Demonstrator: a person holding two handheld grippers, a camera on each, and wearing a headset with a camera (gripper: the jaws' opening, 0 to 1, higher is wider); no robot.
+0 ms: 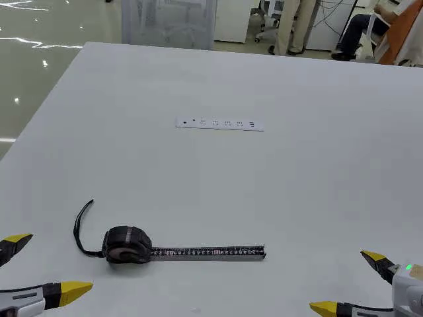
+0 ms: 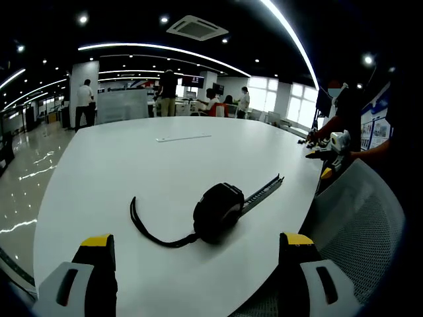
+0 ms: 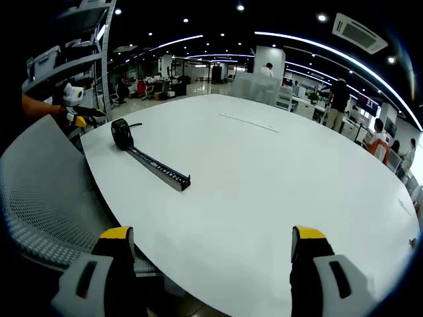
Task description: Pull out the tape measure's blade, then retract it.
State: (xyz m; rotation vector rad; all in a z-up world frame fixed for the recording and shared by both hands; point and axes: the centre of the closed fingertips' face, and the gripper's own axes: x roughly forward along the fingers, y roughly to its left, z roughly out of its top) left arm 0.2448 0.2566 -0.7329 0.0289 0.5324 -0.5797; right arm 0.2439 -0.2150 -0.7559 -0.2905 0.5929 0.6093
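Observation:
A black tape measure (image 1: 127, 245) lies on the white table (image 1: 264, 178) near its front edge, a black wrist strap (image 1: 82, 228) curling off to its left. Its blade (image 1: 208, 251) is drawn out to the right and lies flat on the table. My left gripper (image 1: 33, 267) is open at the bottom left, just short of the tape measure (image 2: 219, 209), holding nothing. My right gripper (image 1: 360, 282) is open at the bottom right, well clear of the blade tip (image 3: 183, 183). In the right gripper view the tape measure (image 3: 122, 133) lies far left.
A white strip with small printed marks (image 1: 219, 123) lies on the table's middle. Beyond the far edge stand people (image 1: 294, 23), chairs and a clear partition (image 1: 168, 20). A grey mesh chair back (image 3: 46, 191) is close to the table's near edge.

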